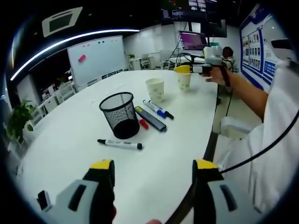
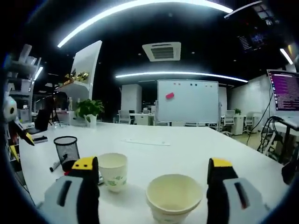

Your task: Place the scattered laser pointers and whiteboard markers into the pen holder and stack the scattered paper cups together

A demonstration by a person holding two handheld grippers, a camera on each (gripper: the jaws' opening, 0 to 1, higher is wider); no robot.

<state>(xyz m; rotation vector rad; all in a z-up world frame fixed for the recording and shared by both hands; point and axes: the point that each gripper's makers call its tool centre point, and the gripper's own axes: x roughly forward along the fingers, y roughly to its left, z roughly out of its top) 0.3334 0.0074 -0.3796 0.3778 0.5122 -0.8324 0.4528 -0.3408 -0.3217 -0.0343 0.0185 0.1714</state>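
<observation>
Right gripper (image 2: 154, 170) jaws spread wide around cream paper cup (image 2: 174, 196), not touching. Left gripper (image 1: 154, 170) jaws apart, holding nothing, near black mesh pen holder (image 1: 119, 115).

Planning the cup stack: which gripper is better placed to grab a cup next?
Right. Its open fingers already straddle the near paper cup, with the second cup just beside. The left gripper is open over bare table, nearer the markers and pen holder.

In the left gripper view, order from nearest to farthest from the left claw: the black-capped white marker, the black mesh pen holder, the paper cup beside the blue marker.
1. Black-capped white marker, lying on the table, nearest.
2. Black mesh pen holder, upright behind it.
3. Paper cup, farther back, right.
</observation>
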